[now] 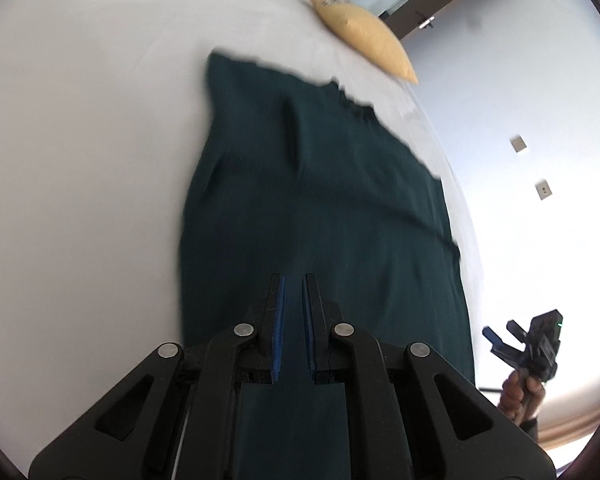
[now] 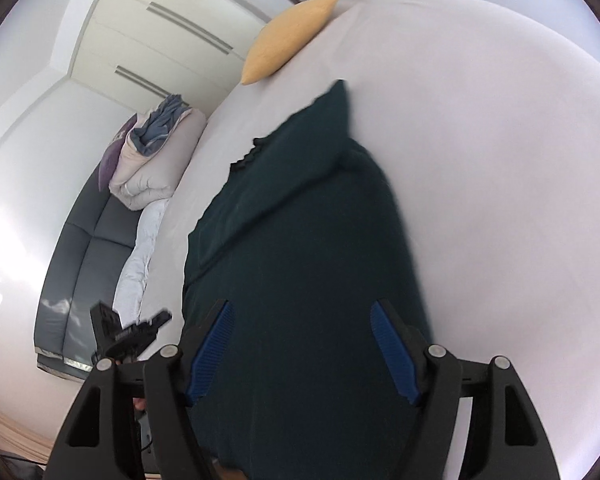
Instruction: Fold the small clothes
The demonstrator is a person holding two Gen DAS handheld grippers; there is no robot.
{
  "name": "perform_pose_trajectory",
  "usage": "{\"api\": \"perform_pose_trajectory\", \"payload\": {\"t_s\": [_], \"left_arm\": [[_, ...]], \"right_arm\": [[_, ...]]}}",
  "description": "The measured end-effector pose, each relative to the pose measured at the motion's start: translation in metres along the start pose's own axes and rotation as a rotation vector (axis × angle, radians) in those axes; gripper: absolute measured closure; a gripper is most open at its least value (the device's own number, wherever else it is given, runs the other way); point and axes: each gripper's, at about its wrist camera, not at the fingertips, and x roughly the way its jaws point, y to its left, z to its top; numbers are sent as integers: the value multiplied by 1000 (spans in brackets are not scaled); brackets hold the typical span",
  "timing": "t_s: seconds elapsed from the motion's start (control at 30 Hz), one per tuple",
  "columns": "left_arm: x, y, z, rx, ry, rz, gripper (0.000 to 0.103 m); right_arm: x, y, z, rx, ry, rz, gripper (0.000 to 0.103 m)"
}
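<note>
— While the dark green garment (image 1: 320, 200) lies spread on the white bed (image 1: 80, 160), what are your tools doing?

— My left gripper (image 1: 294, 280) is nearly closed, with the cloth running between its fingers; whether it grips I cannot tell; my right gripper (image 2: 302, 308) gapes wide, holding nothing; a yellow pillow (image 2: 288, 40) sits far.

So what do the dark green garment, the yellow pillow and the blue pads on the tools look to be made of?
Dark green garment: soft matte fabric, likely knit or woven cotton; it drapes and has a gathered, frilled edge. Motion blur hides the weave. Yellow pillow: matte cloth cover, puffy, apparently stuffed. Blue pads: ribbed, rubber-like or plastic, mounted on glossy black plastic fingers.
</note>
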Motion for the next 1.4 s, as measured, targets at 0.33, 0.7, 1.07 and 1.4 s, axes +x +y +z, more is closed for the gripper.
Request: {"api": "perform_pose_trajectory", "payload": {"t_s": [0.33,0.7,1.07,1.4], "left_arm": [[-53,43,-117,-202,10,-124,20],[-72,46,-169,-163,58,-84,24],[-53,56,-162,-217,112,-125,55],[-46,75,-164,-278,166,-204,70]], "right_arm": [[-30,-25,-53,44,-5,-41,24],[-28,-27,-69,63,30,-51,21],[-27,-32,-71,97,52,-12,21],[-34,-36,-74,114,64,2,22]]}}
